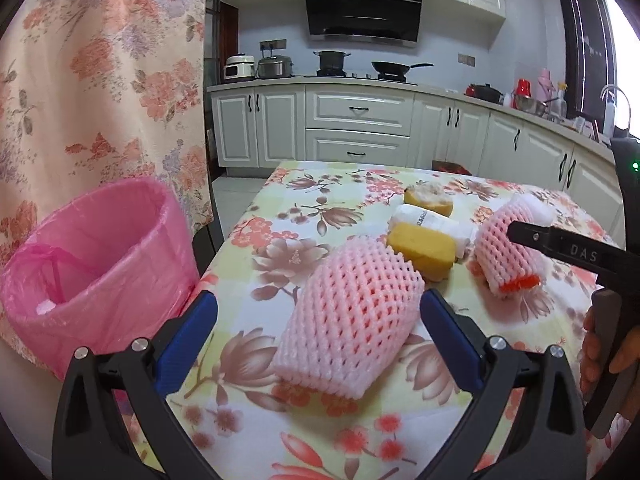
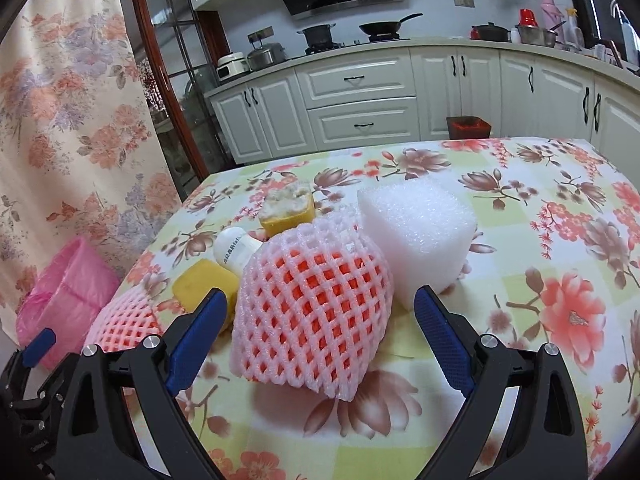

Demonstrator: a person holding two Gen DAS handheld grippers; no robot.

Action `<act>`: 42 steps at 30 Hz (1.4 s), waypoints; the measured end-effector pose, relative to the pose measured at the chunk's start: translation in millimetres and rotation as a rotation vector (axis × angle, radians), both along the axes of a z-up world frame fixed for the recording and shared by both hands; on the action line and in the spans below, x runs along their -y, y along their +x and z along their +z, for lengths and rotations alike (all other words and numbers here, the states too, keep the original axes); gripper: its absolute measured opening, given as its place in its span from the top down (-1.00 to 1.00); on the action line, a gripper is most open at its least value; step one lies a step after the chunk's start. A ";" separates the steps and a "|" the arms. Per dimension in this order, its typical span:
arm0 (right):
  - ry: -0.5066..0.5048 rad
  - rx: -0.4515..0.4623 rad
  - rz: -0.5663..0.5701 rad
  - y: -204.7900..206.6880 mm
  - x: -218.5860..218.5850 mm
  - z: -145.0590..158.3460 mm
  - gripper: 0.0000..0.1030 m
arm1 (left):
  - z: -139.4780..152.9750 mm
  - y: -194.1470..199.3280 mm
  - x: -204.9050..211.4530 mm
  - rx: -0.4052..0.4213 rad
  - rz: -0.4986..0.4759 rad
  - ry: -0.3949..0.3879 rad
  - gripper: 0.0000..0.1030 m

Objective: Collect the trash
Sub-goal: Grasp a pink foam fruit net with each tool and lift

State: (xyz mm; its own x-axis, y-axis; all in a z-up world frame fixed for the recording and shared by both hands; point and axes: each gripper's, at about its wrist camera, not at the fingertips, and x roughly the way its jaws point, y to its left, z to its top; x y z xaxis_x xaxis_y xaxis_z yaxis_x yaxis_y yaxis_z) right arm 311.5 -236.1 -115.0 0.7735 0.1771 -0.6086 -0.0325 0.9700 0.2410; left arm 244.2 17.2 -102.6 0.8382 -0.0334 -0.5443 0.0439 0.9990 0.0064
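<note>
A pink foam fruit net (image 1: 348, 320) lies on the floral tablecloth, and my left gripper (image 1: 318, 300) is open with a blue finger on either side of it, not touching. Further right a second pink net with orange inside (image 2: 312, 312) lies between the open fingers of my right gripper (image 2: 320, 298). A white foam block (image 2: 420, 232) rests right behind that net. Two yellow sponge pieces (image 1: 422, 250) (image 1: 428, 198) and a white bottle (image 1: 432, 222) lie between the nets. A bin lined with a pink bag (image 1: 100, 264) stands off the table's left edge.
The table (image 1: 280, 208) ends just left of the near net, with the bin below that edge. A floral curtain (image 1: 100, 80) hangs behind the bin. A hand (image 1: 592, 344) holds the right gripper's handle. White kitchen cabinets and a small red bin (image 2: 468, 126) stand beyond the table.
</note>
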 end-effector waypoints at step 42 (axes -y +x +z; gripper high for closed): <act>0.048 0.080 0.092 -77.5 18.8 5.4 0.34 | -11.4 5.5 21.5 -0.042 -0.064 0.000 0.31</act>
State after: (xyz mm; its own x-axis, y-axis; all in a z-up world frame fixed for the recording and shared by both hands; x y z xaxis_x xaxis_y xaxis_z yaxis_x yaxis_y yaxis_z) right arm 234.0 -255.0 -109.6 0.7984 0.2772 -0.5345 -0.1418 0.9493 0.2805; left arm 249.7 -4.3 -114.1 0.8106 -0.0857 -0.5793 0.1077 0.9942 0.0036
